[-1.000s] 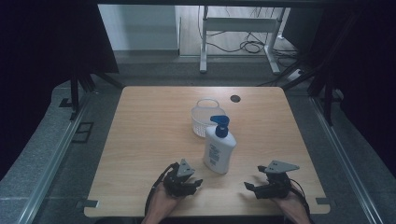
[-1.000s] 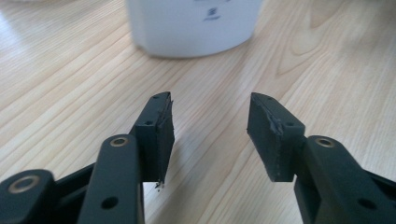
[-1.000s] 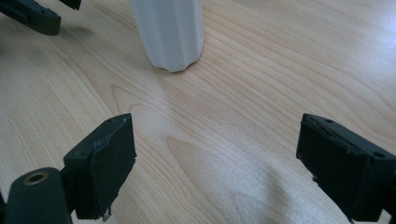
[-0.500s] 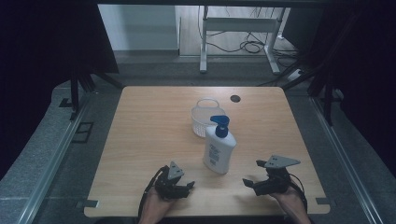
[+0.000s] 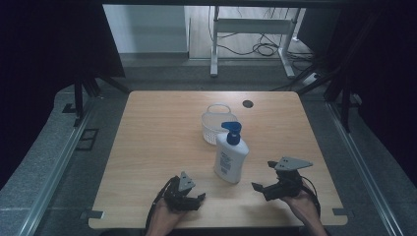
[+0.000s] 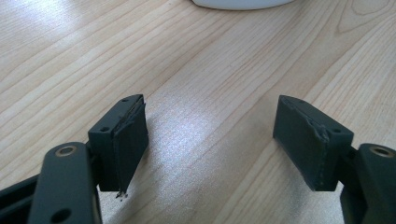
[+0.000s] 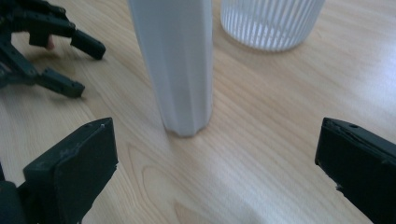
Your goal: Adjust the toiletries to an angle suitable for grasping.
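The white plastic pump bottle with a blue pump head [image 5: 231, 160] stands upright near the wooden table's [image 5: 147, 147] front edge, between both empty, just-widened grippers, nearer the right gripper [image 5: 268, 189] than the left gripper [image 5: 189, 199].

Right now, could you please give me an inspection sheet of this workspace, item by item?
Surface: light wooden table, with a dark round hole near the far edge.
Job's things: white pump bottle with a blue pump, upright; white ribbed basket just behind it.
Clutter: nothing seen.
Grippers: left gripper and right gripper flank the bottle near the front edge, jaws just opened, nothing between them.
Cables: a black one loops at each gripper; more lie on the floor beyond the table.
Surroundings: dark curtains at both sides, a white metal frame behind.
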